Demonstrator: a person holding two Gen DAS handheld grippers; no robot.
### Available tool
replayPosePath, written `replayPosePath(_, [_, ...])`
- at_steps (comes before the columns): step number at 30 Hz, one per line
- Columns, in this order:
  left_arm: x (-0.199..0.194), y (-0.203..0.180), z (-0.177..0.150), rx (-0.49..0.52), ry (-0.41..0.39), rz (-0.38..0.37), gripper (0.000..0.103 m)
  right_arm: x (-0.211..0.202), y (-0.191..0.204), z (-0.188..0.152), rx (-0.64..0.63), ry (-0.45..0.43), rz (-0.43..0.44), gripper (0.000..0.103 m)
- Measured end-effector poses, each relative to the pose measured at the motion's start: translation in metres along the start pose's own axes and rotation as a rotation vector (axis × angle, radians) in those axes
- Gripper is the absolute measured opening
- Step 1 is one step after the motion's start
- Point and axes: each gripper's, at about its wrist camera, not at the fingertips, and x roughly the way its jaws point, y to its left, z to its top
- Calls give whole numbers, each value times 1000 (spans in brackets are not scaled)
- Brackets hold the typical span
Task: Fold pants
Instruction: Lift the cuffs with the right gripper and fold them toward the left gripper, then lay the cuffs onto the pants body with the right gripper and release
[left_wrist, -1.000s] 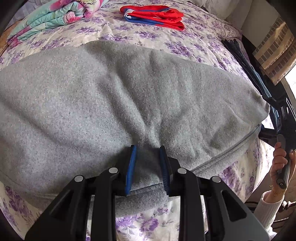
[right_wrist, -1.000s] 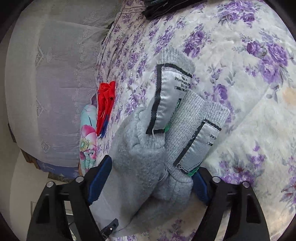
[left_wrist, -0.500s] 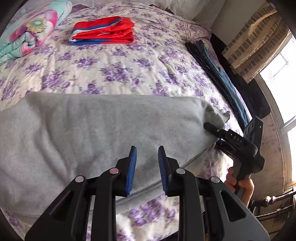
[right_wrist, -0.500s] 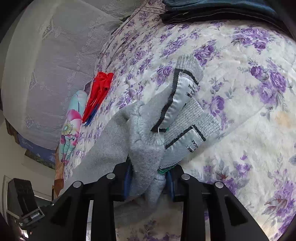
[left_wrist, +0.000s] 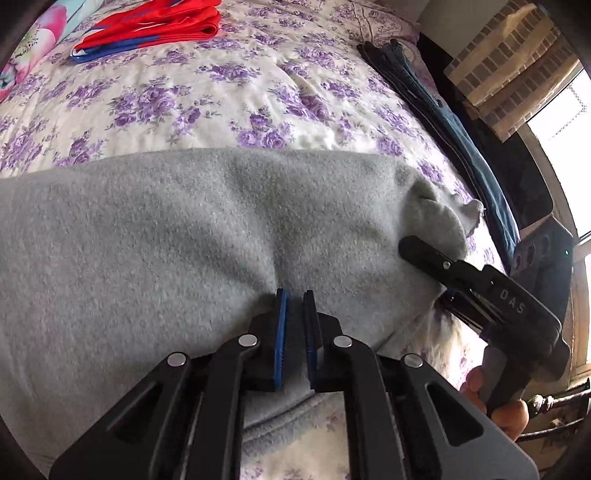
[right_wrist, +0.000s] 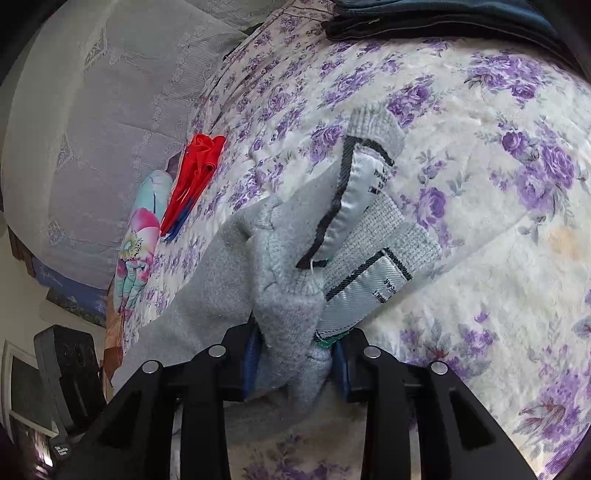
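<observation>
I have both grippers clamped on the grey pants (left_wrist: 177, 236), left gripper (left_wrist: 294, 314) mid-edge, right gripper (right_wrist: 295, 363) on the cuffs, long axis between them.

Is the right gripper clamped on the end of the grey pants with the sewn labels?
Yes, in the right wrist view the right gripper pinches bunched fabric of the grey pants, just below the labels.

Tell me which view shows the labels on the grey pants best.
The right wrist view: two shiny labels with black edging stand up from the bunched grey pants. The left wrist view shows only plain grey cloth, no labels.
</observation>
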Motion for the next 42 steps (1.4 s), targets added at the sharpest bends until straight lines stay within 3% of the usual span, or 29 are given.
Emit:
replayPosePath(12, [3,2,-7,22,-19,-17,8,0,23,-2,-76,-20,-109,35])
replayPosePath(16, [-29,23,-19,-14,-45,-54,8,-10,45,-3,-164,-72,-175,30])
replayPosePath(18, [-60,47,-24,-42,-92,-47,8,-17,71,-5,-270,-117,-243,29])
replayPosePath(22, [-116,130,-38,-186,-151,141,8,-17,114,-11,-440,-177,-375,29])
replayPosePath(26, [-147,217,-64,-360,-161,156,8,-18,151,-16,-549,-191,-390,29])
replayPosePath(28, [-148,246,-72,-415,-147,92,6,-17,174,-22,-613,-187,-384,29])
replayPosePath(29, [-147,253,-74,-431,-145,46,6,-15,186,-27,-652,-181,-378,29])
replayPosePath(31, [-144,258,-76,-436,-144,36,6,-9,211,-40,-746,-160,-359,29])
replayPosePath(36, [-139,246,-71,-400,-141,107,6,15,264,-85,-965,-44,-271,29])
replayPosePath(42, [-139,248,-73,-412,-143,106,6,78,272,-134,-1067,153,-255,29])
